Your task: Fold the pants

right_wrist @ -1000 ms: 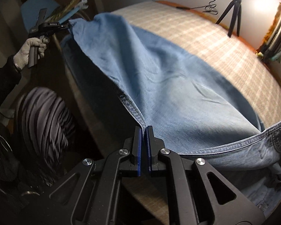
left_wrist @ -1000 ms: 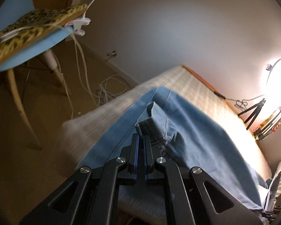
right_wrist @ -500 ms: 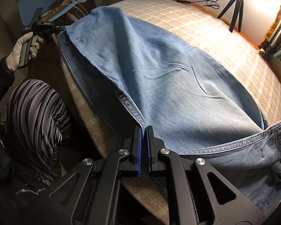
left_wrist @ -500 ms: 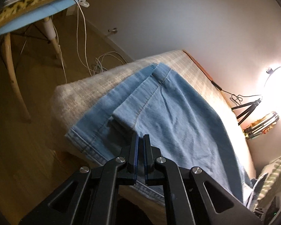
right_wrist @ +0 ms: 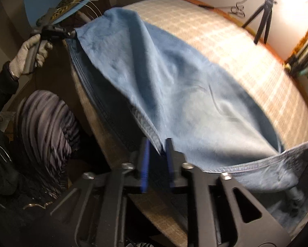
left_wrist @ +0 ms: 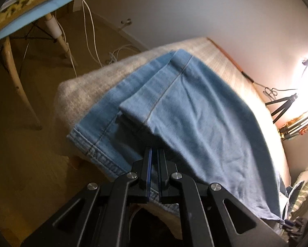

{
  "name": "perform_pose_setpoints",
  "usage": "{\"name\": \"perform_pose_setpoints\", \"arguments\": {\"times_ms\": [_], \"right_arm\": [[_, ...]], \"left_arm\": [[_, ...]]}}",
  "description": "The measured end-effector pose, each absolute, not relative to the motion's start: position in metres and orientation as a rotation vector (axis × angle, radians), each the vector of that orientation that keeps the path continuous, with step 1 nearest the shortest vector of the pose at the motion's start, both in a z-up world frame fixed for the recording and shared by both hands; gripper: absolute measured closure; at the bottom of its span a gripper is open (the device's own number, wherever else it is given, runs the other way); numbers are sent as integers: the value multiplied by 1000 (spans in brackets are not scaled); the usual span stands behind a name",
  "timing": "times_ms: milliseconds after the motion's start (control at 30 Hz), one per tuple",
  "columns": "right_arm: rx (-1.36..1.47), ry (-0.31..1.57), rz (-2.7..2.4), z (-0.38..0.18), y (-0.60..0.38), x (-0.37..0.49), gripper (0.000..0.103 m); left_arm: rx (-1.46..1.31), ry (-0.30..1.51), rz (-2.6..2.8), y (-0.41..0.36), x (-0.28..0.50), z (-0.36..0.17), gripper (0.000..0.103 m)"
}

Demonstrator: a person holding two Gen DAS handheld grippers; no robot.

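Matt blue denim pants (left_wrist: 195,111) (stitched hems) on a coarse woven plaid bed cover (right_wrist: 226,35).

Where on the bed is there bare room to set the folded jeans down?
Bare checked bed cover lies beyond the jeans, up to the tripod by the wall. A narrow bare strip borders the leg hems. The near edge is crowded with both grippers and denim.

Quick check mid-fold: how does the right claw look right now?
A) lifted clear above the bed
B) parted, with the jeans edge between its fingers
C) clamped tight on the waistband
B: the right claw has a visible gap, with the jeans edge running between its fingers.
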State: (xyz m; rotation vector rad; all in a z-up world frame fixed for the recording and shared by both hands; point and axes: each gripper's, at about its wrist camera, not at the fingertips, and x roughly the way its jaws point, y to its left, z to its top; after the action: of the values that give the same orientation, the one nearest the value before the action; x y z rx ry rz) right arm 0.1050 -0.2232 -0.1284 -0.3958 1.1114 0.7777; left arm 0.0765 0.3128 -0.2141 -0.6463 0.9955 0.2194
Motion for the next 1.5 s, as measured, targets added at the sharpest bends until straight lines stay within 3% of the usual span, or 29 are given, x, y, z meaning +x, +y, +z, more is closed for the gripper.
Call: {"name": "perform_pose_setpoints", "arguments": {"times_ms": [100, 300, 633, 867, 1500], "right_arm": [[-384, 1065, 820, -108, -200, 117, 63], [-448, 977, 1004, -91, -105, 138, 63], [-516, 980, 1296, -160, 58, 147, 63], [-533, 1024, 1278, -202, 99, 155, 63], [-669, 893, 1249, -232, 196, 151, 63]], "left_arm": [[-632, 998, 224, 309, 77, -219, 101], [-670, 985, 204, 314, 72, -218, 101], [-834, 912, 178, 341, 62, -205, 101], [-925, 947, 178, 339, 83, -214, 101], [-943, 924, 325, 358, 65, -226, 101]]}}
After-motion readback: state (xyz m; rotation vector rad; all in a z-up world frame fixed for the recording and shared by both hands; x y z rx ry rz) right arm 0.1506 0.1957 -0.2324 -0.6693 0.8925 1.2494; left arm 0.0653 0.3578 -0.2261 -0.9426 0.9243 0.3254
